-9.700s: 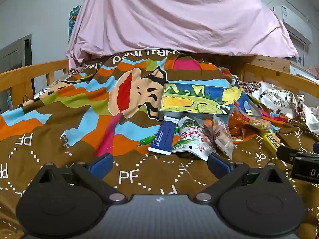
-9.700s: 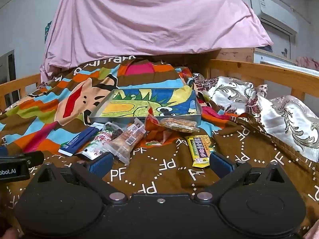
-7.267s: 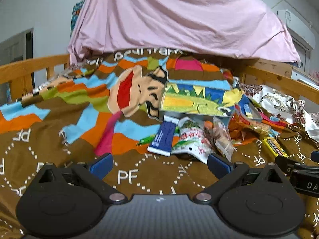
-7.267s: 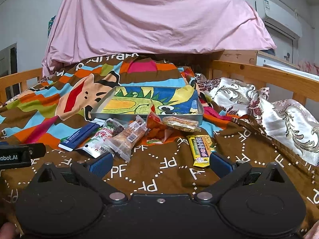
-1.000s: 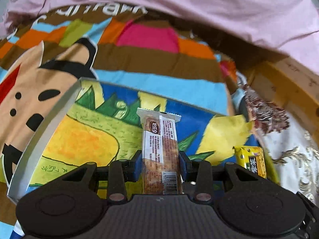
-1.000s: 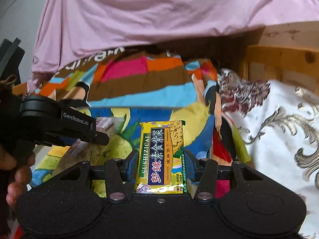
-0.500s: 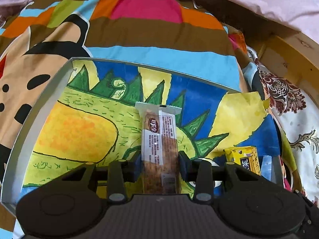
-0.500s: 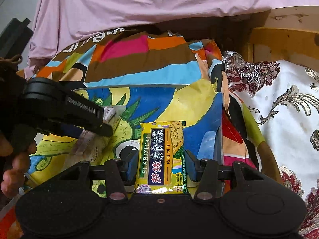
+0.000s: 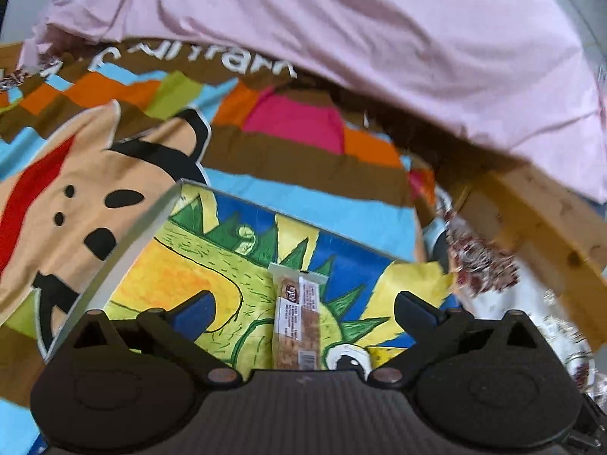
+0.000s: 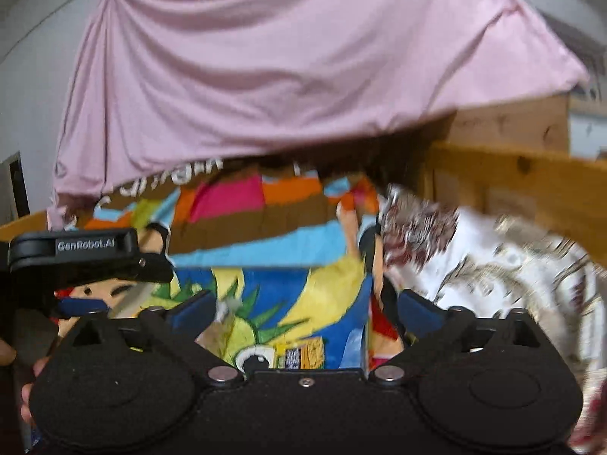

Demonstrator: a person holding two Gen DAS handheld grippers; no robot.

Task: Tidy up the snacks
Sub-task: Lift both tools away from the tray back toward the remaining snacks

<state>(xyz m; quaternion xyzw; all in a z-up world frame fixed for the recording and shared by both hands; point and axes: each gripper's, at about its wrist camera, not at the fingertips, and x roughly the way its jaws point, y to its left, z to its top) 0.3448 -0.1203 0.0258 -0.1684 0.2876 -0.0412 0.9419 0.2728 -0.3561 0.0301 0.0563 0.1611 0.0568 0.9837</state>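
While both grippers hang over the bed, the scene reads so:
Tray edge: the tray's grey rim (image 9: 125, 240) runs toward 10 o'clock; its painted floor lies bare around the snacks.
Snack bar: a long tan-and-white snack bar (image 9: 295, 318) lies flat on the tray floor, pointing to 12 o'clock.
Yellow packet: the yellow packet (image 10: 303, 354) lies at the tray's near-right corner, partly hidden.
Left gripper (image 9: 301, 309): spread wide, level, straddling the bar without touching.
Right gripper (image 10: 305, 305): spread wide, holding nothing, above the packet.
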